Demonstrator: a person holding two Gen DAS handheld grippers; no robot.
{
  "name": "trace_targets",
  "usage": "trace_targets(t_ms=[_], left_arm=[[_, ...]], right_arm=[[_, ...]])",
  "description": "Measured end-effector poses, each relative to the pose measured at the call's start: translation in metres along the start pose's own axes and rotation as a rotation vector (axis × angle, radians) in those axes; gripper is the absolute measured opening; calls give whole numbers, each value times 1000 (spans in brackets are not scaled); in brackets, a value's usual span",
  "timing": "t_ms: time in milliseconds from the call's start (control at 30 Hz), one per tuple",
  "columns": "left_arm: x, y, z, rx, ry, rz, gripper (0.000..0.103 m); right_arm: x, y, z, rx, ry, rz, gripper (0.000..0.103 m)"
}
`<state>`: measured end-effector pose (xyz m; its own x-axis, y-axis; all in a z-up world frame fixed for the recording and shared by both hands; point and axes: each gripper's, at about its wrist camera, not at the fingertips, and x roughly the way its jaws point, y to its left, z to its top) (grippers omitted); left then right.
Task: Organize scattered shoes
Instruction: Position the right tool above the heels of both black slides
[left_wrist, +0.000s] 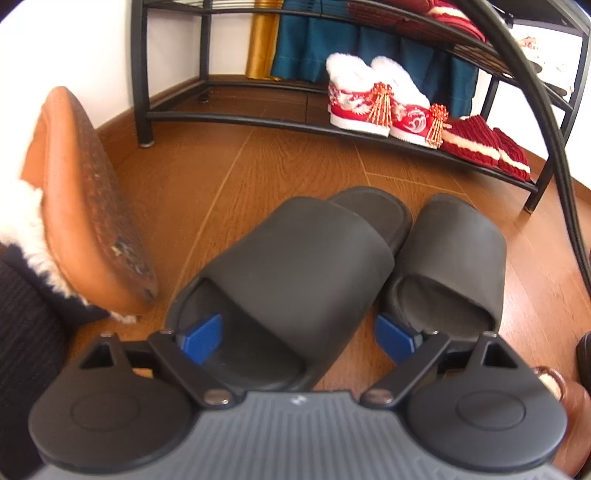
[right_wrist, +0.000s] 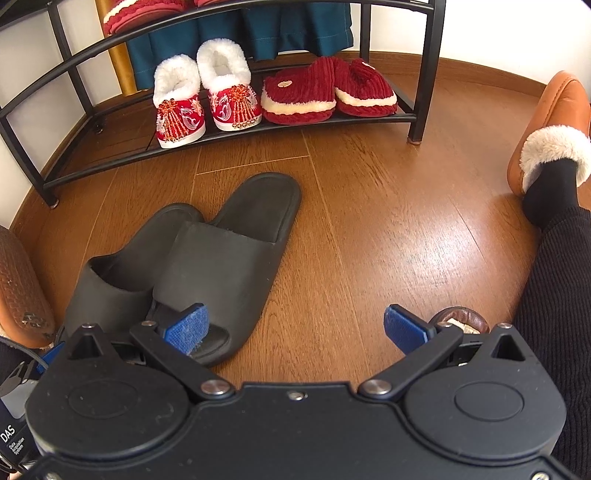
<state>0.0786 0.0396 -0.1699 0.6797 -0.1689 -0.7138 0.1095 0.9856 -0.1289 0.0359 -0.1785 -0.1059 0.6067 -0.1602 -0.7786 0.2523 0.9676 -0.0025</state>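
Black foam slippers (left_wrist: 295, 266) lie on the floor (right_wrist: 388, 229) directly ahead of my left hand-held gripper (left_wrist: 299, 338), whose jaws are spread around the nearer slipper's heel end. Likely light, soft, grippy; best pinched at the heel rim or strap edge. Right hand-held gripper (right_wrist: 295, 330) spread, empty. Only legible writing: "DAS".

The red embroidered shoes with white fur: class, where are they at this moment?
The red embroidered shoes stand on the black rack's bottom shelf, left of the red corduroy slippers in the right wrist view.
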Motion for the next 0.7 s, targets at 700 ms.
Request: trace_targets(t_ms=[700], left_arm=[[11, -11, 2, 30, -43, -21, 68]], right_arm=[[9, 3, -3, -5, 24, -5, 103]])
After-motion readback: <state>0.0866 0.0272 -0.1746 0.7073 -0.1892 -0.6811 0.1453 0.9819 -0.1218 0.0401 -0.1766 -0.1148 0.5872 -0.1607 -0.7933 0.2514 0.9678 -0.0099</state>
